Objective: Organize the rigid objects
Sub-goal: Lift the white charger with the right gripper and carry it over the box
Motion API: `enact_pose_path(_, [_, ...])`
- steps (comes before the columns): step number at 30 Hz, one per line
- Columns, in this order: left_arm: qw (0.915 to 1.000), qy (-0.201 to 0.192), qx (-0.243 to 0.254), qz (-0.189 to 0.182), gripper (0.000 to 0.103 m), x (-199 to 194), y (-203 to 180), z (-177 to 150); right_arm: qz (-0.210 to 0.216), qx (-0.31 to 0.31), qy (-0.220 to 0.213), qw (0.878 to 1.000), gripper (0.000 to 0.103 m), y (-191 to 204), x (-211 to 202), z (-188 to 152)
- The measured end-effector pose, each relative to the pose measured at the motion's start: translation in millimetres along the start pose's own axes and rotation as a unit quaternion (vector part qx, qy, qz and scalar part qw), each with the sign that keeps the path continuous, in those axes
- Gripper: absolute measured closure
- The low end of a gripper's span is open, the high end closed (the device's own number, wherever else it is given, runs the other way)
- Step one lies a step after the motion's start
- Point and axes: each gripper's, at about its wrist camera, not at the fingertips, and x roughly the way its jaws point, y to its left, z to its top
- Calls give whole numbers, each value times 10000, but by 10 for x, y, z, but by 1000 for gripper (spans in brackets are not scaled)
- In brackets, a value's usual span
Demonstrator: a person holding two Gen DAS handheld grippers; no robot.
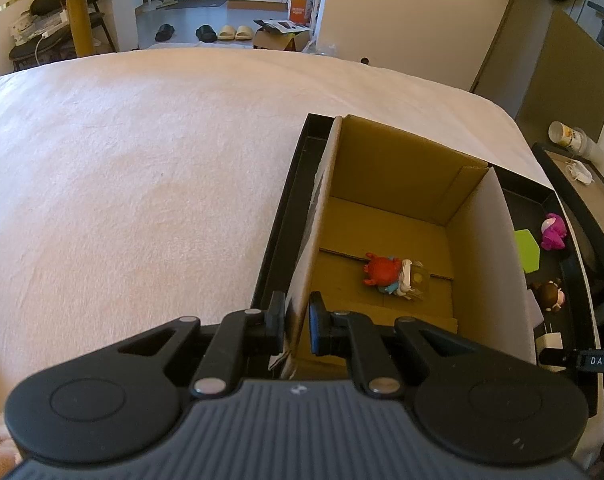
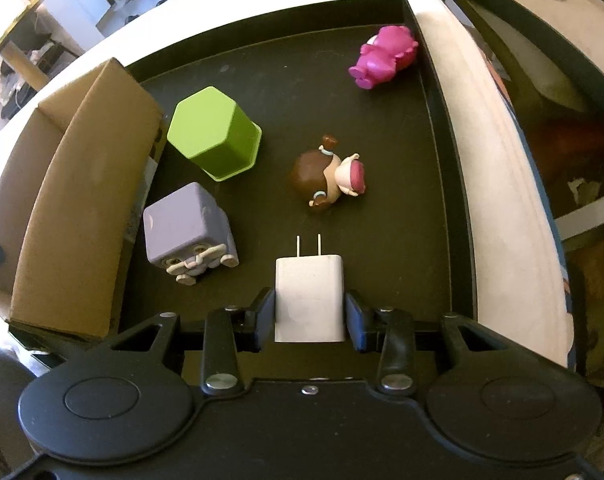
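Right gripper [image 2: 309, 316] clamps the charger [image 2: 309, 300] at its rear end only, left gripper [image 1: 296, 322] pinches the box [image 1: 477, 256] wall; charger may pivot and slip when lifted.

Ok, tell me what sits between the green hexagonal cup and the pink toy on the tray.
Nothing: in the right wrist view, only bare black tray floor lies between the green hexagonal cup and the pink toy.
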Motion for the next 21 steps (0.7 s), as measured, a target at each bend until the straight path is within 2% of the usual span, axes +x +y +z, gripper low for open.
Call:
enact_pose_path(10, [10000,-3,7,5,92,7,-10,-3,-179,-369,-115,9991,66,88,3,-9])
enact_pose_path(21, [10000,19,38,58,92,30,-23,-10,-167,-486,-186,9985,66,178,-131,27])
